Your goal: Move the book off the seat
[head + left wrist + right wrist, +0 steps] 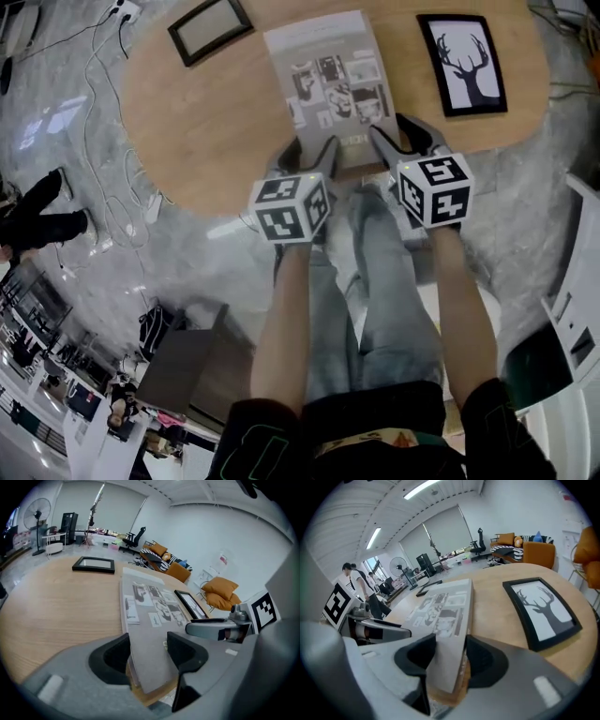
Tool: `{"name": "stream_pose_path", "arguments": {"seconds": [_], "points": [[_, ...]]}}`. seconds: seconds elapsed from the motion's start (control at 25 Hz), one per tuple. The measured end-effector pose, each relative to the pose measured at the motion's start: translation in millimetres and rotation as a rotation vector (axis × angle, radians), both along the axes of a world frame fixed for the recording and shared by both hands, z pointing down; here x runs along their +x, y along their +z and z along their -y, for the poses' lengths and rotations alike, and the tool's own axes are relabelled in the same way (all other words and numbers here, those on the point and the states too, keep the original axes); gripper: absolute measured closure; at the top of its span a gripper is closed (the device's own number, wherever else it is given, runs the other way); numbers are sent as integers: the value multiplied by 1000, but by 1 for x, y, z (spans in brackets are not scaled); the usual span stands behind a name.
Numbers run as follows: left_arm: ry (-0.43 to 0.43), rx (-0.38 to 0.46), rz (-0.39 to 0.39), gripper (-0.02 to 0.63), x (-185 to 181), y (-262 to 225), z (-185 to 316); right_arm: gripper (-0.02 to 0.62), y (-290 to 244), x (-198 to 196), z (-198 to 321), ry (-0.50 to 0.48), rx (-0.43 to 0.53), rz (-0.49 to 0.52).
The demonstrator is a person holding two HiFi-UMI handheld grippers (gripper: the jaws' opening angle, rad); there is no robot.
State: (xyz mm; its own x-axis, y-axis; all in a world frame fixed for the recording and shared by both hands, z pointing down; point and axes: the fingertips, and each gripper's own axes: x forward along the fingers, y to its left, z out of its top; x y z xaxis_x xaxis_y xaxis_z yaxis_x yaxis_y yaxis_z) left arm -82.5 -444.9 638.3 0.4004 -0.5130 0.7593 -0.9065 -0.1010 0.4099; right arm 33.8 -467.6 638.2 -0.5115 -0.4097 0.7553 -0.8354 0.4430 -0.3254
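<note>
Round wooden table, book lying on top
We grip its near edge with both the left gripper and right gripper, jaws pinching it, deer picture just beside.

Between the matt black fingers, a matt grey paper-covered book is seen; beyond them, a smooth pale wooden table (fine grain) is shown.

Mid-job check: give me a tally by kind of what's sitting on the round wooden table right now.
book: 1
picture frames: 2
total: 3
</note>
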Motion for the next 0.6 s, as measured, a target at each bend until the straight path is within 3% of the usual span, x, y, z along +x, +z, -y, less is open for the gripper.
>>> {"name": "stream_pose_path", "arguments": {"seconds": [0.2,0.44,0.6], "points": [[-19,11,-24,353,7,9,-2,393,4,6,1,-33,64,14],[-34,-6,-10,350,6,10,-4,388,6,7,0,-38,56,12],[15,-26,98,355,-2,8,-8,390,7,8,3,-62,-10,-34]]}}
